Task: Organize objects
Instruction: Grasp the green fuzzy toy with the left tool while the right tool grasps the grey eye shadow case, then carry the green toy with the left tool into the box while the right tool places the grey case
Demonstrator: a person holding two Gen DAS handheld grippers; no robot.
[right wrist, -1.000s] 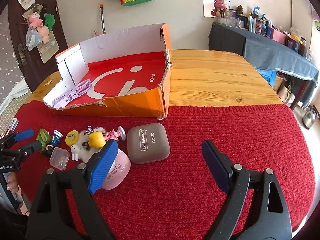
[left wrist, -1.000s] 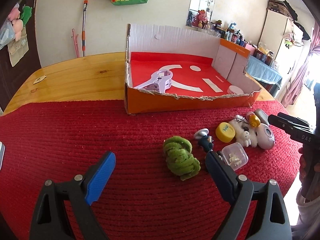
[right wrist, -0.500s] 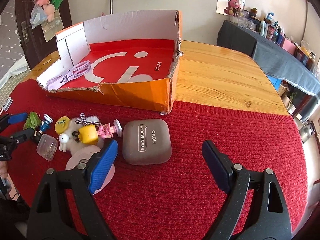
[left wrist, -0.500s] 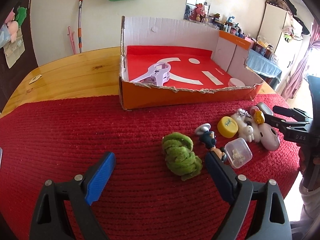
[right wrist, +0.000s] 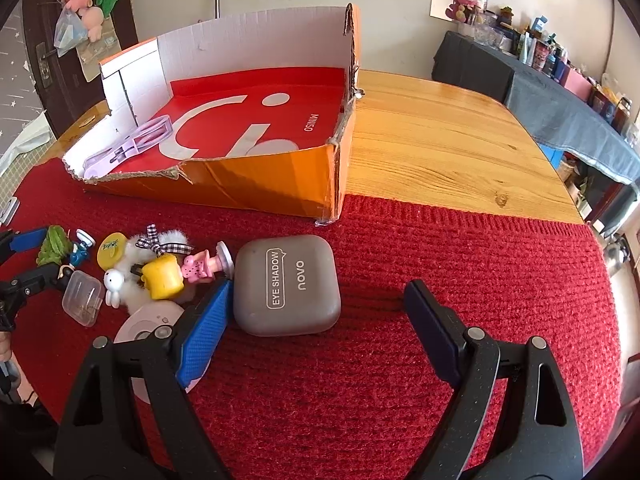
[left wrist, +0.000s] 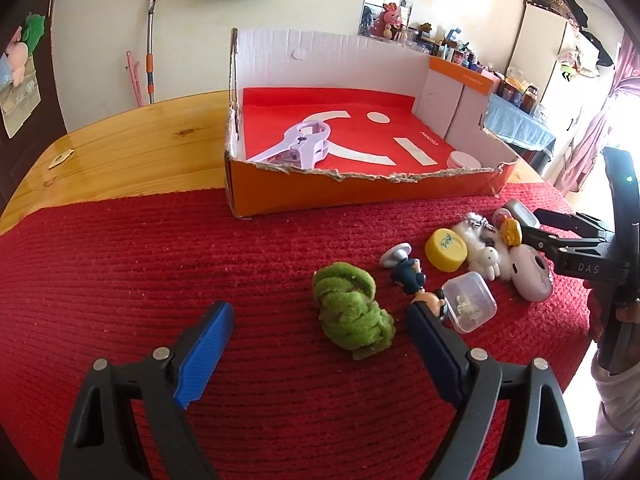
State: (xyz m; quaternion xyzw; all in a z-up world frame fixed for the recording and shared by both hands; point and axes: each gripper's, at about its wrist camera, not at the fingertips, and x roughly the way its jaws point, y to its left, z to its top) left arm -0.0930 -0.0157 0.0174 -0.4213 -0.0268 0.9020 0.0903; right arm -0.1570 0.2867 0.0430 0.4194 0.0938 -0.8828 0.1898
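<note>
- Left wrist view: the left gripper (left wrist: pixel 320 320) has its fingers spread but the jaws are closing, with the fuzzy green bundle (left wrist: pixel 350 312) sitting between them on the red mat (left wrist: pixel 160 260), pads not pressing on it yet. A tiny figurine (left wrist: pixel 412 280) lies right against the right-side finger, and a clear plastic case (left wrist: pixel 470 307) is just beside that. I'd shift a touch to the left before squeezing so only the green thing gets pinched.
- Same view: the orange box (left wrist: pixel 360 192) sits beyond the mat with a lilac clip (left wrist: pixel 298 148) already in it, so that's probably where everything goes.
- Right wrist view: the right gripper (right wrist: pixel 320 308) is spread wide with nothing pinched, and the grey eye shadow case (right wrist: pixel 286 284) lies between the fingers. It's wide and smooth, so go in low and grip it square on the sides.
</note>
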